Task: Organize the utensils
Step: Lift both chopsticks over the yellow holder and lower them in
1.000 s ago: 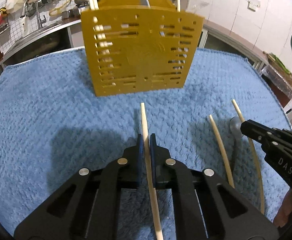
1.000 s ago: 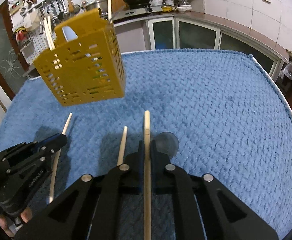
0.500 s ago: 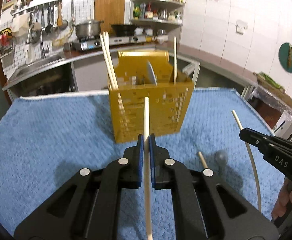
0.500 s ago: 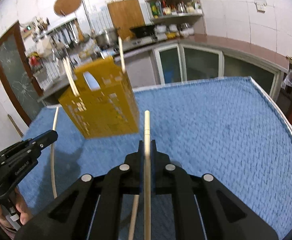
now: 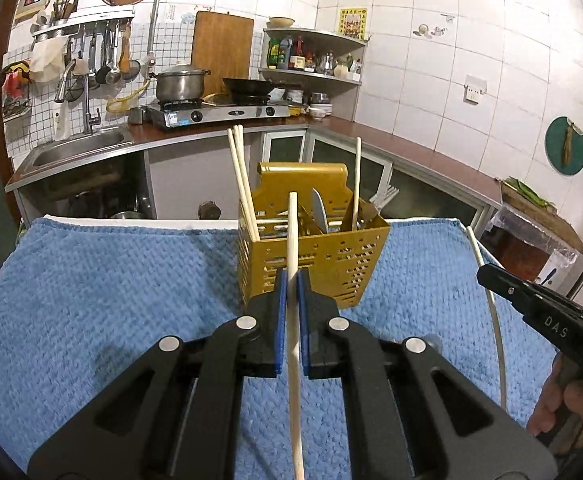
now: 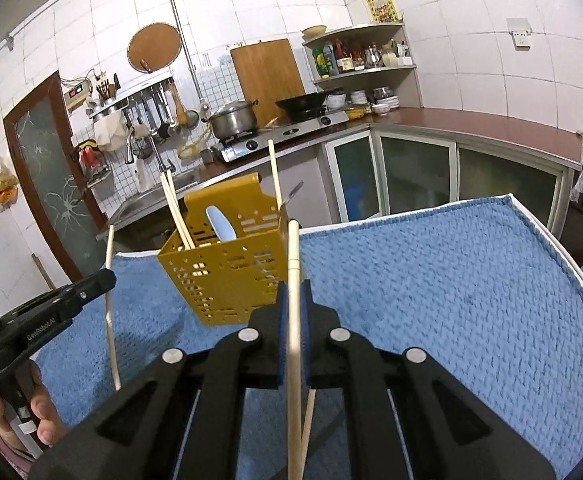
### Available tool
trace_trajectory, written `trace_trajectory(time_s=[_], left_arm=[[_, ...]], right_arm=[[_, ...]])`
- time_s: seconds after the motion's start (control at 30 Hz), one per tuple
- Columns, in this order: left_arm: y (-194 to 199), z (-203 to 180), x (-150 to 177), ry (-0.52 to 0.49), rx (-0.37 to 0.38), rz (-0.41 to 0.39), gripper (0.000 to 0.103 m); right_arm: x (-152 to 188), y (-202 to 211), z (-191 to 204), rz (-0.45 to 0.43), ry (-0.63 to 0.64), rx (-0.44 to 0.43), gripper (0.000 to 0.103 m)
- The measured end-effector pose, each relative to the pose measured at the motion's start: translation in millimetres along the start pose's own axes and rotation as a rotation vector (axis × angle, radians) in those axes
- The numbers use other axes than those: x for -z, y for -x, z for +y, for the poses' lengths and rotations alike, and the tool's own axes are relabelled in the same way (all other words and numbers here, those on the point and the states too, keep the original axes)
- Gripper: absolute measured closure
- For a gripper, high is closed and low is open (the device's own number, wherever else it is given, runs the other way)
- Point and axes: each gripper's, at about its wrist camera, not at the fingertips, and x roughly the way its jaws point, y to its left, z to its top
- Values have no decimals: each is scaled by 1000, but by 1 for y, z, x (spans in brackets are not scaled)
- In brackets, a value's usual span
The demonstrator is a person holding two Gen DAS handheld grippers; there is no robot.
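We lose the lower end of the chopstick [image 5: 294, 360] held by the left hand-held gripper [image 5: 291, 288] past the bottom edge. The right hand-held gripper [image 6: 292, 296] cuts its own chopstick [image 6: 293, 340] off the same way, and covers most of a second stick [image 6: 308, 420] beneath it. The yellow caddy [image 5: 331, 256] hides its utensils' lower parts. The bottle labels on the shelf [image 6: 359, 72] are too small to read.

Blue towel [image 5: 111, 280] underneath; steel pot [image 5: 179, 85] on stove [image 5: 211, 114]; sink [image 5: 79, 150] left.

"DAS" on right gripper [image 5: 547, 320]; "GenRobot.AI" on left gripper [image 6: 47, 326]
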Motion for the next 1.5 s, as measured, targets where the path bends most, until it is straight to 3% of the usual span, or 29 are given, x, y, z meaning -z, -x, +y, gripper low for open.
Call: trace_trajectory(time_s=[0.43,0.73,1.07,1.3,1.5], left_arm=[[10,13,-33,-7,19,-74,98],[14,6,-82,-22,13,-189,98],[3,-19,-135,-94,-37,-377,98],[-28,-15,-132,-93,-66,-439,98],[-59,-2,-126,-56,-44,-412,98]], right_arm=[[-23,-4,9,-88,20,7,97],[-85,-1,27,-274,75,-11,97],[-143,-18,46,-451,76,-61,97],[-143,-48,50,-499,57,-108,97],[-137,-65,46,-512,60,-118,97]])
